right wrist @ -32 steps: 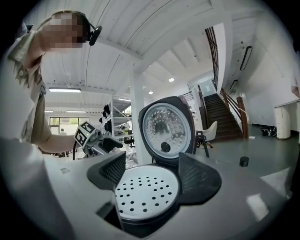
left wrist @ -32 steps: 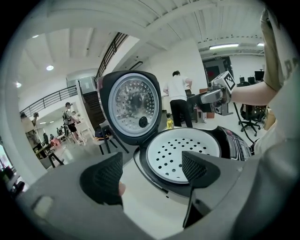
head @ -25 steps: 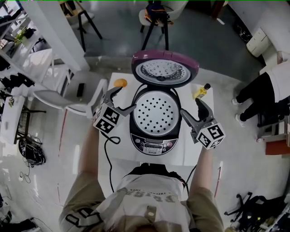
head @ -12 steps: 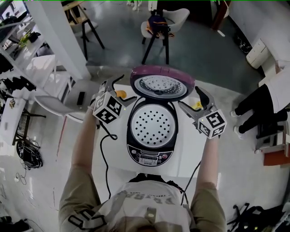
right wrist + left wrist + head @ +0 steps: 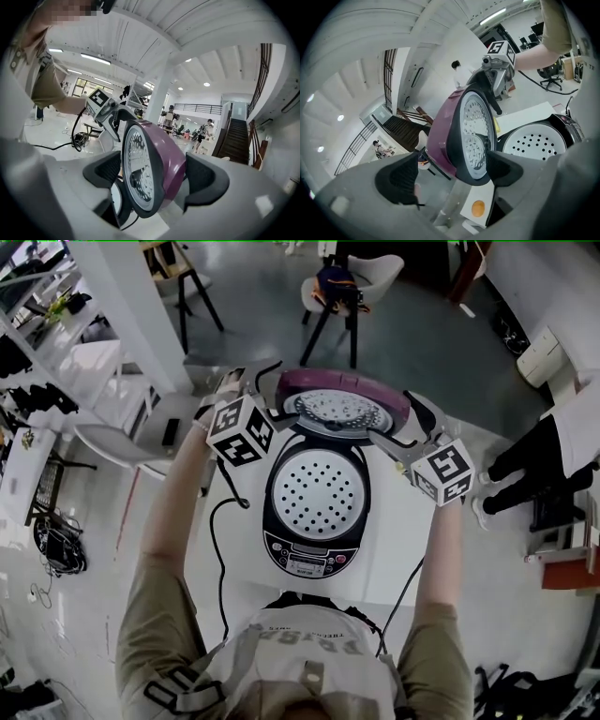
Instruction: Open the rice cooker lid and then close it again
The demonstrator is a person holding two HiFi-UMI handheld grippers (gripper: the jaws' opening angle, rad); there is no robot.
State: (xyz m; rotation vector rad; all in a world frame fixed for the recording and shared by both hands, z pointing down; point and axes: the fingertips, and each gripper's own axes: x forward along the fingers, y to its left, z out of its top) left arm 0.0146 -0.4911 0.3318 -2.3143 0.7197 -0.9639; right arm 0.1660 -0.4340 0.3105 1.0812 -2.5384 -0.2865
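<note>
The rice cooker point(image 5: 281, 521) stands in the middle of a white desk point(image 5: 394, 540), its control panel point(image 5: 305, 563) on the near side toward the person. Its purple lid point(image 5: 342, 390) is up and stands open at the far side of the pot, the metal inner plate facing the person. Below it a white perforated tray point(image 5: 317, 491) fills the pot's mouth.

The left hand-held gripper point(image 5: 261, 381) is raised at the left edge of the lid and the right hand-held gripper point(image 5: 398, 418) at the right edge, so the two face each other across it.

In the left gripper view the jaws stand wide apart and have just been opening. The lid's rim lies between them. The pad on the inner-plate side sits just beside the rim, while the other pad is clear of the purple shell. In the right gripper view the jaws are also spread and have just been opening, with the lid's rim between the two dark pads and a gap on the purple side. Neither tool clamps the lid.

A black power cord point(image 5: 223, 549) runs from the cooker's left side down over the near edge of the desk. A small orange round thing point(image 5: 477, 208) lies on the desk at its far left, below the lid. A white chair point(image 5: 122, 442) stands on the floor to the left.
</note>
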